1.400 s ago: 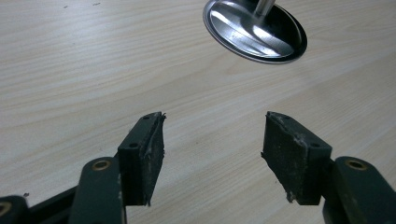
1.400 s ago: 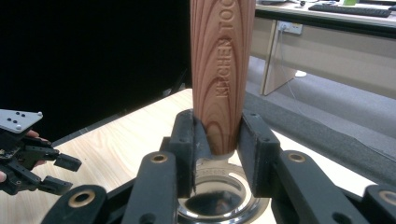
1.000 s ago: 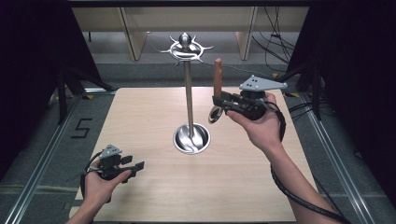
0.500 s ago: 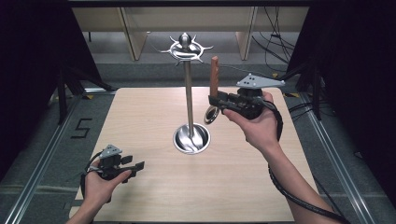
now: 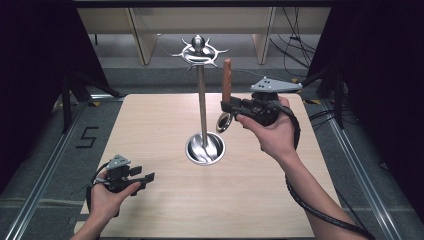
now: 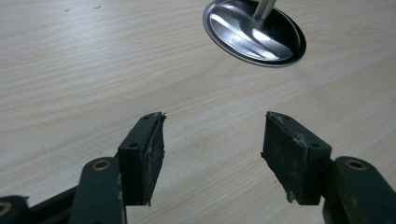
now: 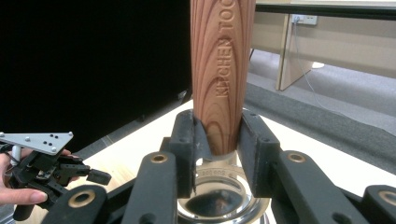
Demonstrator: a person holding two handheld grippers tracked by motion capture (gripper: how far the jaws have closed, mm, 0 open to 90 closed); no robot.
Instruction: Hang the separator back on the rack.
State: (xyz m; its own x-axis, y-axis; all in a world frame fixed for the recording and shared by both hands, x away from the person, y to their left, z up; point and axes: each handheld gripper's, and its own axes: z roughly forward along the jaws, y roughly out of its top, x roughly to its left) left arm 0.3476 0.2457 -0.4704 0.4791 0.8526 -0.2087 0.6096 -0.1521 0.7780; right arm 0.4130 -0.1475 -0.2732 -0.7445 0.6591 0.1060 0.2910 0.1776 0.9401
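Observation:
A kitchen tool with a reddish wooden handle [image 5: 227, 79] and a round metal head [image 5: 223, 122] is held upright above the table, right of the stand's pole. My right gripper [image 5: 231, 106] is shut on the wooden handle [image 7: 222, 70] near its lower end; the shiny metal head [image 7: 219, 198] shows below the jaws. The steel stand has a round base [image 5: 204, 148], a thin pole [image 5: 202, 100] and a ring of hooks [image 5: 199, 51] on top. My left gripper [image 5: 146, 179] is open low over the table's front left, nothing between its pads [image 6: 145, 158], the stand's base [image 6: 254, 32] ahead.
The wooden table [image 5: 150, 125] sits between metal floor rails [image 5: 45, 165]. Wooden shelf legs [image 5: 145, 35] stand behind it, and cables [image 5: 295, 45] lie on the floor at the back right. The other hand's gripper [image 7: 46, 163] appears far off in the right gripper view.
My right gripper has risen and moved left toward the stand's hooks with the tool. The left gripper has not moved.

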